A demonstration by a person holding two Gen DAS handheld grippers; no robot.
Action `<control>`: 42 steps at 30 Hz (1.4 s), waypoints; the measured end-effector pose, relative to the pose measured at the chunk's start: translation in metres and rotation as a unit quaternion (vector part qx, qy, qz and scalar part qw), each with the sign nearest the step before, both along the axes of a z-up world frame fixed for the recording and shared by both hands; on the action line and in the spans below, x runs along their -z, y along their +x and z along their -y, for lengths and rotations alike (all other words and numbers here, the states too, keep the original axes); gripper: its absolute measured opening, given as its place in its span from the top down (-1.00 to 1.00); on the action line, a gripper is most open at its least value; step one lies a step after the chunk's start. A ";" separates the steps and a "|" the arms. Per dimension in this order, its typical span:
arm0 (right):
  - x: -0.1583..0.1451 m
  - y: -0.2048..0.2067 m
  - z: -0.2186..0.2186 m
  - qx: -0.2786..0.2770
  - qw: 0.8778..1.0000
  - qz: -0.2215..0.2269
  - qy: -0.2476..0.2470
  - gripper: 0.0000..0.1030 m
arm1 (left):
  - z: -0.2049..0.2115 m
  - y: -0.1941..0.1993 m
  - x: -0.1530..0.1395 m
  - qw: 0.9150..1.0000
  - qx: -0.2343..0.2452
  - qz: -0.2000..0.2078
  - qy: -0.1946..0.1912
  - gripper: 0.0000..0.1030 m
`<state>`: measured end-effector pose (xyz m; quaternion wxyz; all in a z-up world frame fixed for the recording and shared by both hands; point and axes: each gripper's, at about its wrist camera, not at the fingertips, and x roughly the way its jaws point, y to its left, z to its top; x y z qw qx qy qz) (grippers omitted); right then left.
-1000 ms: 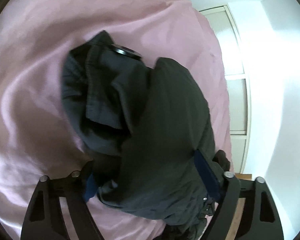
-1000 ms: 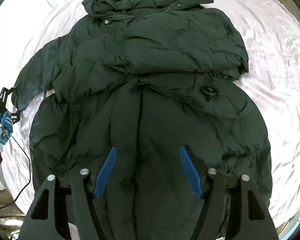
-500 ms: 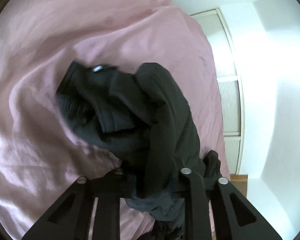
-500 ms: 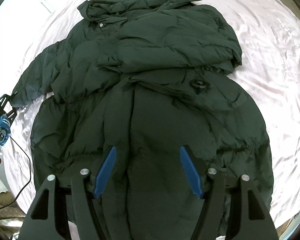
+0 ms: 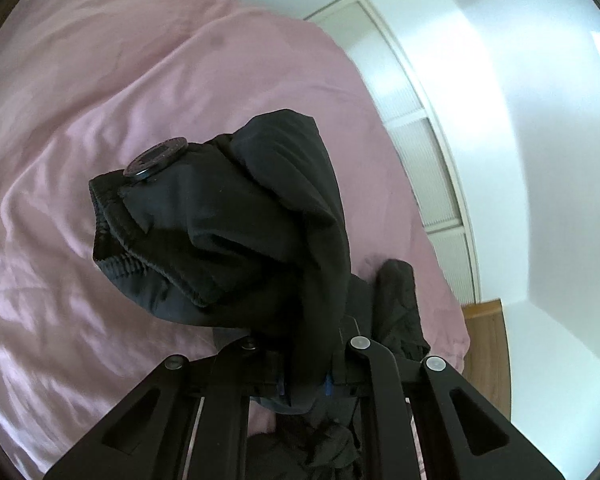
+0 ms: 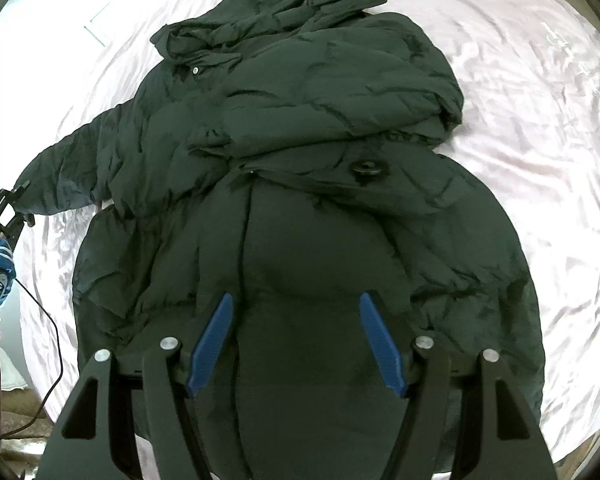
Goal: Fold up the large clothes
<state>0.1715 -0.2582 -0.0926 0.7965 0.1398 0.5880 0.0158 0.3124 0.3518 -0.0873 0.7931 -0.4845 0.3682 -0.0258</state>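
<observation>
I was on the sleeve-folding step. My left gripper had its fingers clenched on the cuff of the sleeve, lifted off the pink bed. My right gripper hung over the coat with fingers released, grasping nothing. The coat lay in the middle of the frame, its long side running bottom to top, hood at the top. Next, I think, the sleeve needed carrying across the coat's body.
</observation>
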 end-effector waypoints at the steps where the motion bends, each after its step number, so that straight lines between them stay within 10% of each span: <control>1: -0.001 -0.001 0.003 0.001 1.000 0.002 0.002 -0.28 | 0.007 0.000 -0.006 1.000 0.007 0.004 0.005 0.77; 23: -0.003 -0.029 0.093 0.043 0.999 0.021 0.014 -0.28 | 0.217 0.042 -0.057 0.979 0.184 0.052 0.064 0.78; 42: 0.021 -0.043 0.156 0.081 0.997 0.011 0.016 -0.28 | 0.359 0.078 0.047 0.953 0.277 -0.062 0.102 0.79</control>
